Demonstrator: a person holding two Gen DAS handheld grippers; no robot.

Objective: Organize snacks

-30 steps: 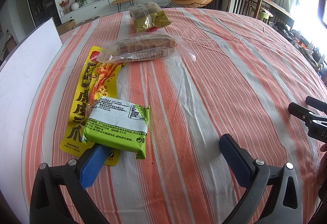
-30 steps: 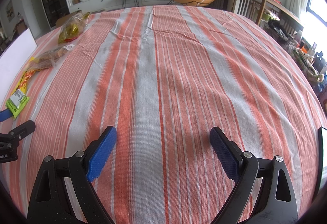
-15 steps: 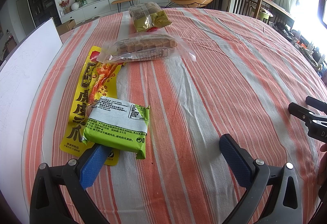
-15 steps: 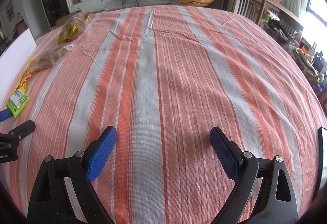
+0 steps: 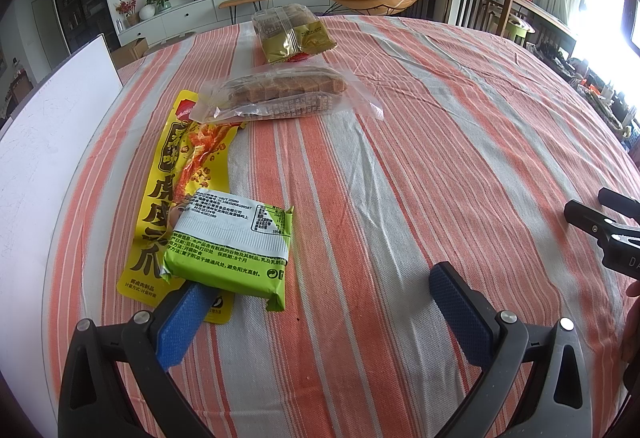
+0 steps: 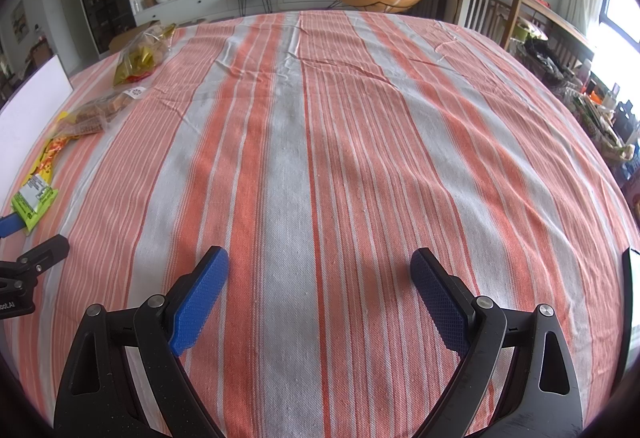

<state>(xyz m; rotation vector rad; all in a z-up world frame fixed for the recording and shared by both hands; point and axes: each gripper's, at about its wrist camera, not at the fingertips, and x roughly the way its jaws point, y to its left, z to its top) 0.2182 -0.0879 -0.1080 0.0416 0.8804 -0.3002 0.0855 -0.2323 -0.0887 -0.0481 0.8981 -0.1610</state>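
- The left gripper (image 5: pixel 320 302) is spread wide and low over the orange-and-grey striped tablecloth (image 5: pixel 440 142), its left pad at the near edge of the green-and-white foil snack packet (image 5: pixel 232 246).
- That packet overlaps the long yellow printed pouch (image 5: pixel 176 174) near the table's left edge.
- Best slide leftward to straddle the packet before closing, so the pouch is not caught too.
- The right gripper (image 6: pixel 320 298) is also spread, empty, over bare cloth.

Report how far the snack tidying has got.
Nothing looks sorted yet. Both the left gripper and right gripper are open and hold nothing. Left to do: green packet lying on yellow packet, clear biscuit bag, gold bag.
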